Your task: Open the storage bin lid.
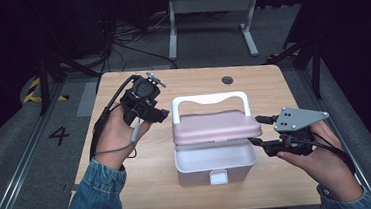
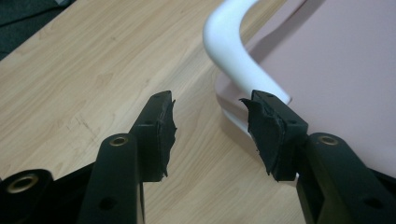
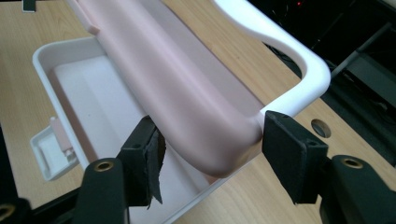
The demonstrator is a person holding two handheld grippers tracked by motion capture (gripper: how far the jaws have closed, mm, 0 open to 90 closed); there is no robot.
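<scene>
A white box [image 1: 194, 174] stands mid-table with its pink lid [image 1: 215, 124] tilted up, so the white inside shows at the front. A white handle [image 1: 208, 100] arches behind the lid. My right gripper [image 1: 257, 130] is at the lid's right end, one jaw above and one below; in the right gripper view the lid [image 3: 163, 70] fills the gap between the pads of my right gripper [image 3: 212, 121], which looks shut on it. My left gripper [image 1: 163, 114] stands open just left of the handle [image 2: 229, 46], with nothing between the jaws of the left gripper [image 2: 210, 107].
The box has a small front latch [image 1: 218, 177] hanging open, also the latch [image 3: 51, 149] in the right gripper view. The wooden table [image 1: 130, 189] has a cable hole [image 1: 227, 80] behind the box. A white stand [image 1: 211, 4] is on the floor beyond.
</scene>
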